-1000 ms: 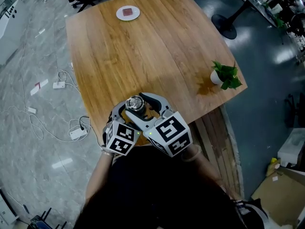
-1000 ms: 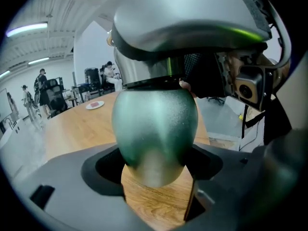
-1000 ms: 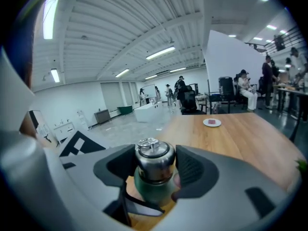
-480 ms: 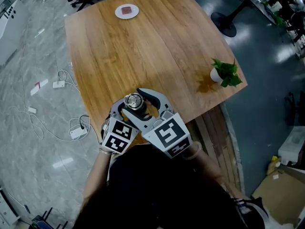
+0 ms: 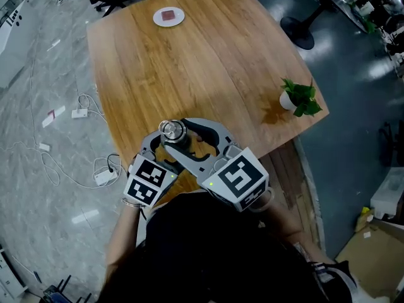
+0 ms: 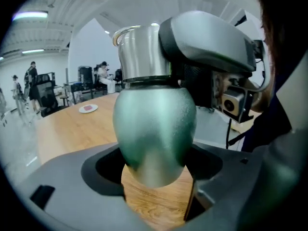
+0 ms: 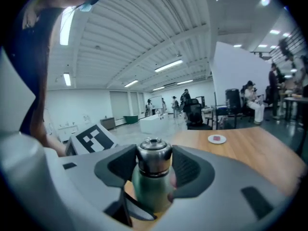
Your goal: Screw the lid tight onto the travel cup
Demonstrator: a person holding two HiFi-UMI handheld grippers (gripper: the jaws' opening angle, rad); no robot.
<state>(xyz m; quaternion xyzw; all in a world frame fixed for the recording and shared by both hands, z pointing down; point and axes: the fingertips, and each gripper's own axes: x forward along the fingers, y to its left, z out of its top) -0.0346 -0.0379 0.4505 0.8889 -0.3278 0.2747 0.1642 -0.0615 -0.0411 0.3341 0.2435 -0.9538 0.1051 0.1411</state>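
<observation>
My left fingers are clenched round the green body of the travel cup, holding it upright, lifted just clear of the tabletop at its near edge. My right fingers grasp the steel lid on top, pads pressed against both its sides.

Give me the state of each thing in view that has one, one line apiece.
travel cup: upright, gripped round its green body.
lid: seated on the travel cup; tightness cannot be told.
left hand-held gripper: shut on the travel cup.
right hand-held gripper: shut on the lid, jaws just closed slightly further.
potted plant: upright on the table.
plate: flat on the table, small reddish piece on it.
</observation>
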